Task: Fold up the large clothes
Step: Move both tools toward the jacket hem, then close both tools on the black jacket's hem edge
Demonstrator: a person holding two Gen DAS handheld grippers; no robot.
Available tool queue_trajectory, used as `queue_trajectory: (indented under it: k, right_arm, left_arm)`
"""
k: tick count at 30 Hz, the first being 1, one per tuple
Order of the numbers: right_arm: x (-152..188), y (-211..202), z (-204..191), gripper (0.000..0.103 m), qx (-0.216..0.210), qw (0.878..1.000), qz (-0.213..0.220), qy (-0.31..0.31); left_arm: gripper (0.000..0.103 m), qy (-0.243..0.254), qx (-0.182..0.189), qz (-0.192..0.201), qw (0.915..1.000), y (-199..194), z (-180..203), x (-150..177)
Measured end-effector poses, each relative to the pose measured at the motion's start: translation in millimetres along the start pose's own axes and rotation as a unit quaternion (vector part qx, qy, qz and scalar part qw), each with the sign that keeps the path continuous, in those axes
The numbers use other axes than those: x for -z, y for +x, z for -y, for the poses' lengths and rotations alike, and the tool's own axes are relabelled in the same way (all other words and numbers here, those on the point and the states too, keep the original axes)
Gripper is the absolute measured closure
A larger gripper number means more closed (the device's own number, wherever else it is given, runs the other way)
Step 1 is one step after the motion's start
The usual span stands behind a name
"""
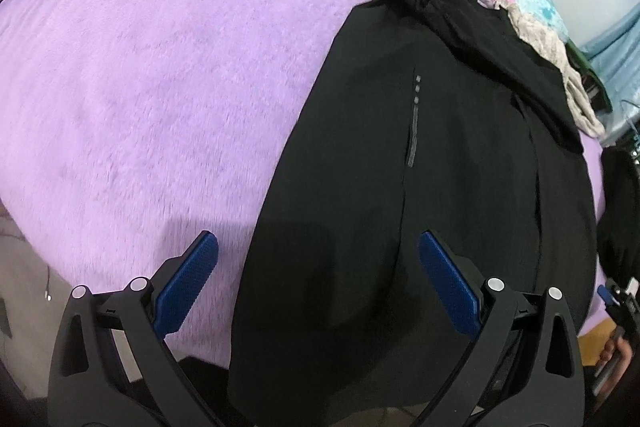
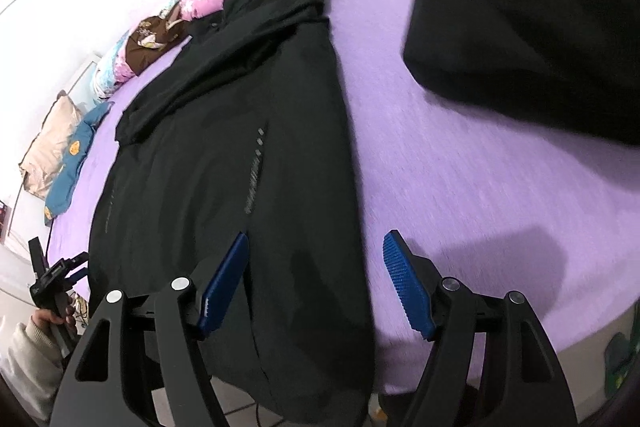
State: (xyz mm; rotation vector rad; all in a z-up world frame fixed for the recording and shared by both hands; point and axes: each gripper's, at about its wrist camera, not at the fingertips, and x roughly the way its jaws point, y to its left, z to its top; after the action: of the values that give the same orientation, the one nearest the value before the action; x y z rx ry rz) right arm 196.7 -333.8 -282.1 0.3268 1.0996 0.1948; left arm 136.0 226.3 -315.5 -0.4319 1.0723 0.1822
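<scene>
Left wrist: left tool (image 1: 318,247) apart above black garment (image 1: 420,187); right tool (image 2: 316,247) apart.

- Black jacket (image 1: 420,187) (image 2: 224,163): large and dark, spread flat and lengthwise on the purple bed.
- Its hem end hangs over the near bed edge; the collar end lies far off, close to the bedding heaped along the wall.
- Down the middle runs a seam carrying a thin grey reflective strip topped by three small grey dots.
- One sleeve is folded across the upper body, lying diagonally over the chest.
- The fabric is mostly smooth, with slight bunching around the collar.
</scene>
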Motion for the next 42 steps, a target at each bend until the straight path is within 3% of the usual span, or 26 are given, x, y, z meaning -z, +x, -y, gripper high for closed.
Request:
queue_trajectory:
  k: [8,16,18,27,34,42]
  right_arm:
    - [25,-3,11,0.032,-0.003,0.999,-0.023,0.031]
    - [41,5,13,0.031,0.000,0.997,-0.059,0.055]
    - [44,10,11,0.027,-0.001,0.996,-0.069,0.053]
    - [49,35,-2,0.026,0.040,0.993,-0.113,0.005]
    - [52,46,-13,0.024,0.040,0.991,-0.127,-0.012]
    - [58,46,-21,0.037,0.020,0.990,-0.136,-0.021]
  left_arm:
    - [0.006,0.000,0.010,-0.019,0.9998,4,3,11]
    - [0.006,0.017,-0.009,-0.046,0.9988,12,8,20]
    - [0.006,0.015,-0.008,-0.046,0.9988,13,7,21]
    - [0.006,0.026,-0.008,-0.050,0.9984,17,7,21]
    - [0.006,0.042,-0.004,-0.053,0.9977,24,12,22]
    - [0.006,0.052,0.004,-0.061,0.9968,28,16,25]
